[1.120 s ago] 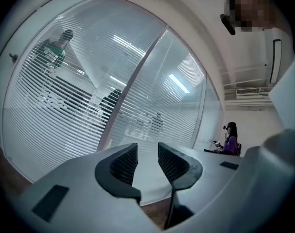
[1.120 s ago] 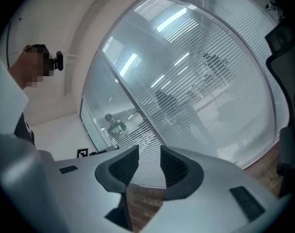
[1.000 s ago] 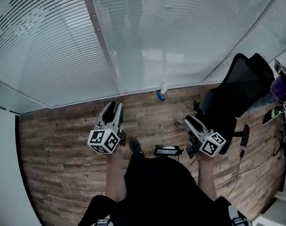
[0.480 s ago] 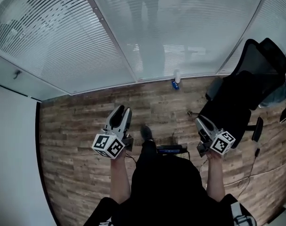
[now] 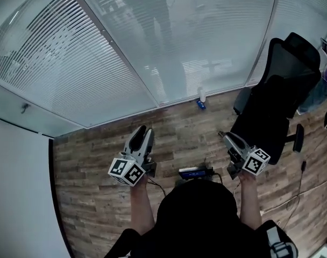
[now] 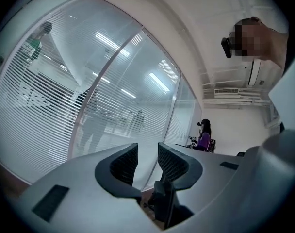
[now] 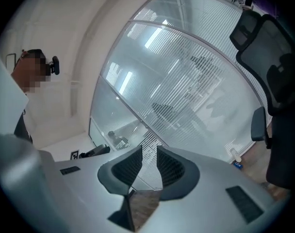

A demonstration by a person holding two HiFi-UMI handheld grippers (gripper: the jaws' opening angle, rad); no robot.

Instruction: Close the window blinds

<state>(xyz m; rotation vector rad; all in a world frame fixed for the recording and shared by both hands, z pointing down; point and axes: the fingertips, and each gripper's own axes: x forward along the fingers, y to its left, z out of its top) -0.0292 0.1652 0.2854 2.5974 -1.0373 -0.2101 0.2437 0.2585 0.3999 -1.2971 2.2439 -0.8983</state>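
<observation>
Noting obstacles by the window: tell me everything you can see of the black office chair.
The black office chair stands upright at the head view's right, on the wood-look floor, close to the glass wall with its blinds. It has a tall back that looks like mesh, a separate headrest above it, a dark padded seat and a slim armrest. Its base is mostly hidden under the seat. Only the floor appears to touch it.

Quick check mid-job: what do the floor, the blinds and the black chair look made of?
Floor: matte wood-look planks with grain and seams; solid wood or laminate, can't tell. Blinds: thin pale horizontal slats, likely metal or plastic, apparently behind reflective glass. Chair: black, matte; back possibly mesh, unclear.
</observation>
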